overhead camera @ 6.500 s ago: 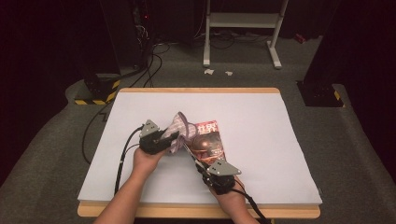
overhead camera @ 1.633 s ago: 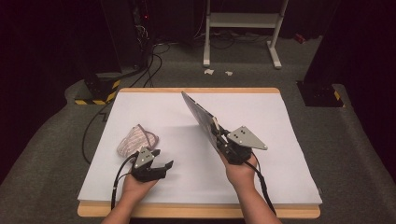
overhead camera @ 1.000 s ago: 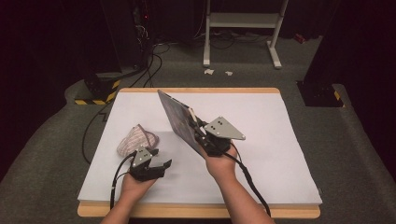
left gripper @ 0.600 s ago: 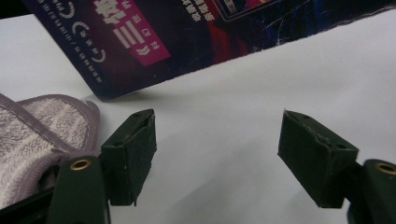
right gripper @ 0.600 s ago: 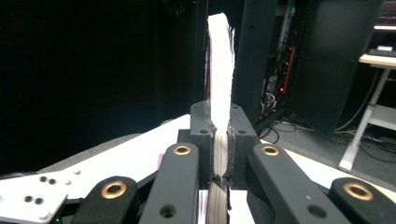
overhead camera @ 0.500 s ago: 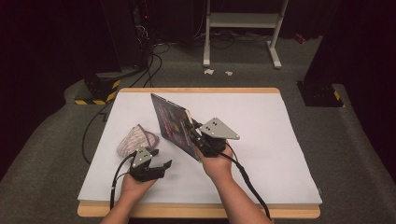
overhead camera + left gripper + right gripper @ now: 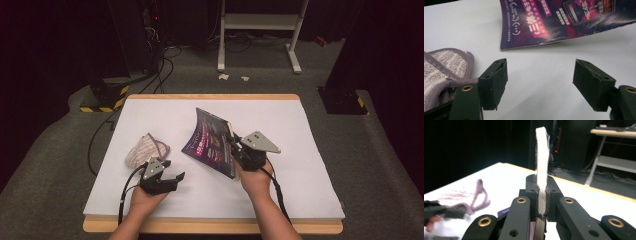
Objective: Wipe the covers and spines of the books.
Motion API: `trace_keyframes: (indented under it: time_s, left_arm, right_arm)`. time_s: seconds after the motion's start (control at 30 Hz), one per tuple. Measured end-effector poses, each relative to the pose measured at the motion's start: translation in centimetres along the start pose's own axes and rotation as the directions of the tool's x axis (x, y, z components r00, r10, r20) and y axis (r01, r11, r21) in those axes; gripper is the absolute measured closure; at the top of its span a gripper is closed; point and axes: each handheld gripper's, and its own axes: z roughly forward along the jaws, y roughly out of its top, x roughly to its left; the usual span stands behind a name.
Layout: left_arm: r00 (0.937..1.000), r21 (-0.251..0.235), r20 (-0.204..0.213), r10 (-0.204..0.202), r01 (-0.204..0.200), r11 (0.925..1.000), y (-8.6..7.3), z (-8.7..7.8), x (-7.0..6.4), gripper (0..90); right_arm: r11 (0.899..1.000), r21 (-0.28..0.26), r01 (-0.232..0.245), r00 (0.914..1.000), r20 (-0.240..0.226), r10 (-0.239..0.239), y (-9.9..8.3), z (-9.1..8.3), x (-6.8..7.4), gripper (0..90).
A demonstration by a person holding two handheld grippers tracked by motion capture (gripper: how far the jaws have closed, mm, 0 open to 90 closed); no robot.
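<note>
At frame centre, the right gripper [image 7: 235, 145] clamps a glossy purple magazine [image 7: 212, 142] tilted above the white bench [image 7: 300, 175], best lowered flat and slowly, while the left gripper [image 7: 172, 176] rests open beside a striped grey cloth [image 7: 145, 149].

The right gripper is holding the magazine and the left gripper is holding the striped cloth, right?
Not quite. The left gripper is open and holds nothing; the striped cloth lies beside it on the table, as the left gripper view shows. The right gripper does hold the magazine.

Bright white table [image 7: 310, 165], dark surroundings, soft shadows, blurred left side of right gripper view
</note>
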Motion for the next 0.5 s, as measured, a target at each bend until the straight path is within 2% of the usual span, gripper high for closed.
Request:
trace_keyframes:
  time_s: [0.2, 0.5]
  left_arm:
    - [1.0000, 0.010, -0.003, 0.004, -0.004, 0.9999, -0.1, 0.2, 0.0, 28.1]
    - [0.9999, 0.017, -0.003, 0.016, -0.016, 0.9997, -0.1, 0.3, -0.2, 28.3]
  right_arm:
    - [0.999, 0.019, -0.040, 0.9988, 0.027, 0.040, -1.6, -0.3, -1.8, 84.8]
    - [0.996, 0.046, -0.071, 0.9954, 0.068, 0.068, -3.3, -0.6, -3.2, 84.7]
